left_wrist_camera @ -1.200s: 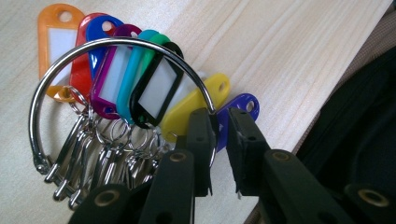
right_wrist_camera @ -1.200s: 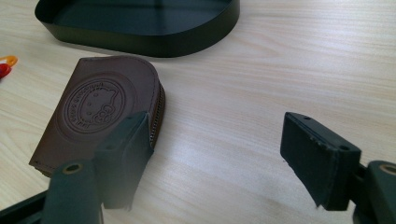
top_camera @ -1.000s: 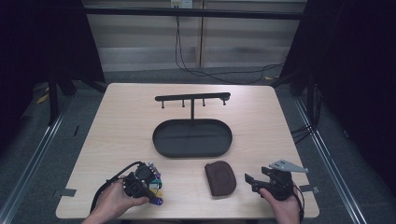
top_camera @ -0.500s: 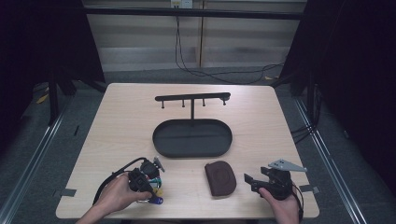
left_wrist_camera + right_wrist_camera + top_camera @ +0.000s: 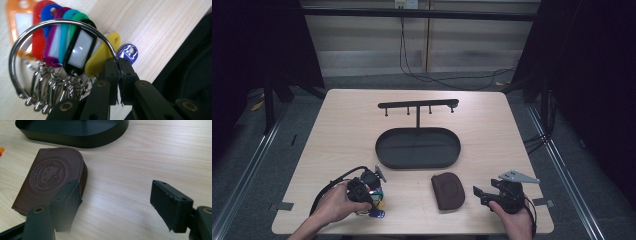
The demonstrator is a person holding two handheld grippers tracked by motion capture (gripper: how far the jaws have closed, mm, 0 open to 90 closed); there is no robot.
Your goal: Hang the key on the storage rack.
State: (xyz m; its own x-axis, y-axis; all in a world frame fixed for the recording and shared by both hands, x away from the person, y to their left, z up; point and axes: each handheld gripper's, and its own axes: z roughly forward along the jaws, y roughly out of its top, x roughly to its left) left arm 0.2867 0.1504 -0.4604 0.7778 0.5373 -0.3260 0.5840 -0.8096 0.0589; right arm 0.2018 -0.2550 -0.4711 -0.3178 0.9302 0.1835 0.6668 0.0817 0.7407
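The left tool (image 5: 118, 65) is clenched on the big steel key ring (image 5: 60, 23), its jaws having just finished closing, and the wire of the ring is pinched between the pads at the point where the yellow tag (image 5: 103, 56) and the purple tag (image 5: 127, 52) hang. Taking the black oval tray (image 5: 418, 148) as the landmark, the ring with its bunch of coloured tags (image 5: 376, 200) lies on the bench (image 5: 342, 130) toward the person and to the tray's left, right under the left hand (image 5: 334, 204). The brown leather pouch (image 5: 448, 190) lies just on the person's side of the tray, a little to the right, and the right tool (image 5: 484, 192) waits beside it, released, with the pouch's zipped edge next to one jaw but not between the pads. The hook rail (image 5: 418, 105) stands over the tray's far side, its bar running left to right. So the ring must probably travel up and away toward those pegs, and the left hand is plainly nearer; from the high view I cannot tell whether the ring is lifted yet.
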